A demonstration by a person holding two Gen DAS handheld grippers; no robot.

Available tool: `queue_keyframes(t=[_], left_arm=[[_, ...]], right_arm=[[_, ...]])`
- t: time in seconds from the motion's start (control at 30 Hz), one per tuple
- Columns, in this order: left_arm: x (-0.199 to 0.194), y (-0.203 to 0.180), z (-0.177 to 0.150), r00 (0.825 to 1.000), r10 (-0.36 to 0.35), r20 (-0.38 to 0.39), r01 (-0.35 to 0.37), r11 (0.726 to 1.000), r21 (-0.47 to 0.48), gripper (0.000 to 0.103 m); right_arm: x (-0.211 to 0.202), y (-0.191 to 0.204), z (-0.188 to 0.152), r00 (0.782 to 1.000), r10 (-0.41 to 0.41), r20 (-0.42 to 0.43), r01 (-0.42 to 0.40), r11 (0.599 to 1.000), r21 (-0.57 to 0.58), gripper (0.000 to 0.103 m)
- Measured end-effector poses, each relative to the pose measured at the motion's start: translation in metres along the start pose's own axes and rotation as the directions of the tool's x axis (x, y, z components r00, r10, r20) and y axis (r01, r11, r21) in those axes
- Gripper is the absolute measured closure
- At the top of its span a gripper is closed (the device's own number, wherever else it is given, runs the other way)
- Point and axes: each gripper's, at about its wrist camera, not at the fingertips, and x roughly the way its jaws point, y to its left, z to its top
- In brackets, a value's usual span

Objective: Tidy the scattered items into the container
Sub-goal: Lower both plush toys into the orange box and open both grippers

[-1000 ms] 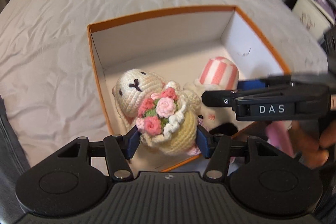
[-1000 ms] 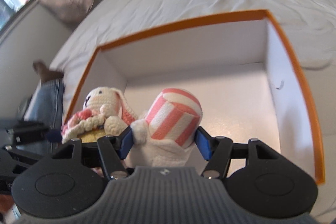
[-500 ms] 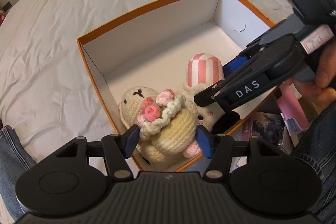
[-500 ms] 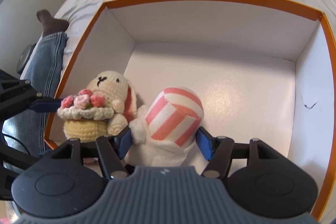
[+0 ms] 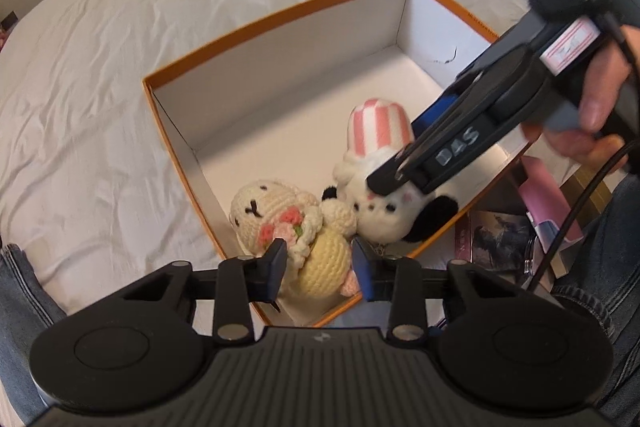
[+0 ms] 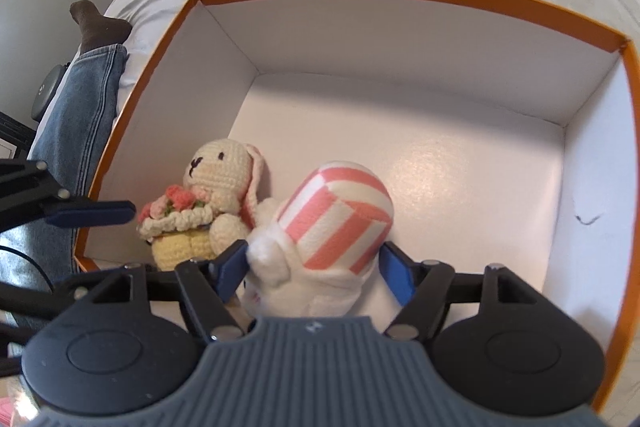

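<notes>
- Hovering the left claw [image 5: 318, 267] over the crochet bunny [image 5: 276, 211], having just been narrowing the jaws. Seemingly flanking the yellow body without pinching it, though hard to confirm through the blur.
- Holding the right claw [image 6: 314, 263] spread around the plush dog in a pink-striped cap [image 6: 320, 239], having just been widening the jaws. Brushing a paw with one pad and standing clear with the other, so released.
- Finding both toys already lying inside the orange-rimmed box [image 5: 280, 23], with the bunny tucked into the corner nearest the left claw and the dog touching its side.
- Judging both as light, soft and squashy, neither fragile nor slippery. Taking hold across a round body or head, and avoiding the bunny's bouquet and floppy ears.
- Minding the tall box walls close beside the bunny, so lifting straight up before going sideways. Seeing plenty of bare box floor toward the far wall.
- Seeing the box resting on a rumpled white bed sheet [image 5: 120, 67], and spotting pink clutter [image 5: 540, 195] just outside the near rim, probably awaiting collection.
</notes>
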Motion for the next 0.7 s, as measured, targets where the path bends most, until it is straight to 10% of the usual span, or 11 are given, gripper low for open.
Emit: queue_keyframes(t=[0.7], left_arm=[[0.006,0.003,-0.004,1.0,0.01,0.003,-0.01,1.0,-0.018,0.064]], right_arm=[[0.026,0.025,0.006,0.99,-0.14,-0.011,0.137,0.981,-0.139,0.028]])
